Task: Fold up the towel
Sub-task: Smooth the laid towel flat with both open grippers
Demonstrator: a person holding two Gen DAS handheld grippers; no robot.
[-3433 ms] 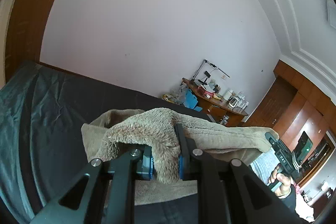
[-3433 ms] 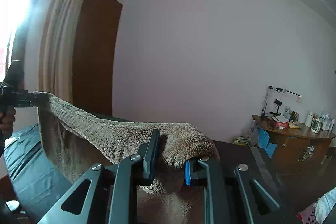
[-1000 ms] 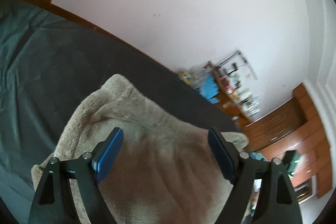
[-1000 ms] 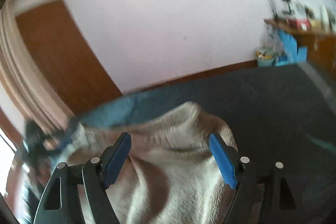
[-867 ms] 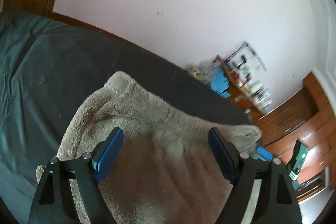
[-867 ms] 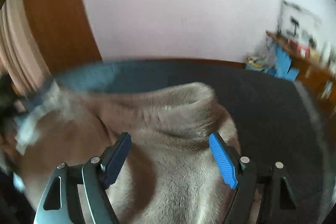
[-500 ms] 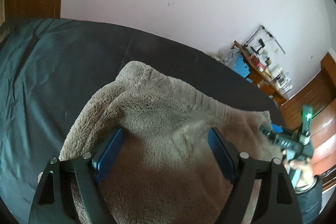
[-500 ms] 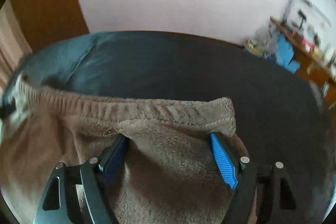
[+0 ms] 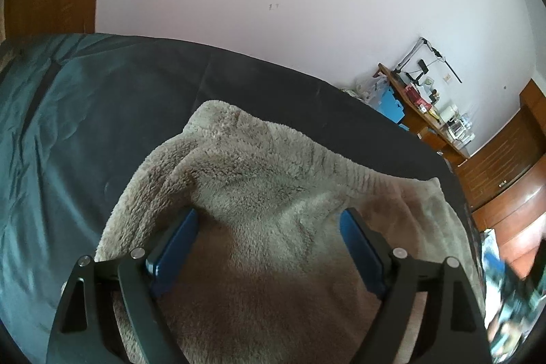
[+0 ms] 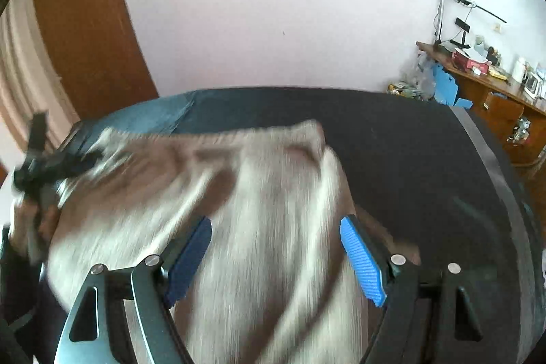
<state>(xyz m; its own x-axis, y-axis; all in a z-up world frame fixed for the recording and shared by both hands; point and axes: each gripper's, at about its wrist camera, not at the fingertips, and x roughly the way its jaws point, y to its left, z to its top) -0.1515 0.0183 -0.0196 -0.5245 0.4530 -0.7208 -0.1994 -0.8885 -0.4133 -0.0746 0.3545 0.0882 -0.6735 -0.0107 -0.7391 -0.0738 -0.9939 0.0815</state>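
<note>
A beige fluffy towel (image 9: 269, 193) lies in a loose fold on the dark bed (image 9: 102, 111). My left gripper (image 9: 269, 227) hovers open just over it, blue pads spread wide with towel fabric below and between them, nothing clamped. In the right wrist view the same towel (image 10: 245, 193) is motion-blurred, and my right gripper (image 10: 274, 234) is open above it as well. The left gripper (image 10: 44, 162) and the hand holding it appear blurred at the towel's far left edge in that view.
The bed's dark cover meets a teal sheet (image 9: 37, 132) on the left. A white wall stands behind, with a brown door (image 10: 85, 33) at the left. A cluttered wooden desk (image 10: 484, 81) stands right of the bed, with wooden cabinets (image 9: 505, 159) beyond.
Both grippers, shut on the lifted towel 3.4 s ago, have let go and stand open. The towel has dropped onto the bed; the right view is now swinging, blurring it.
</note>
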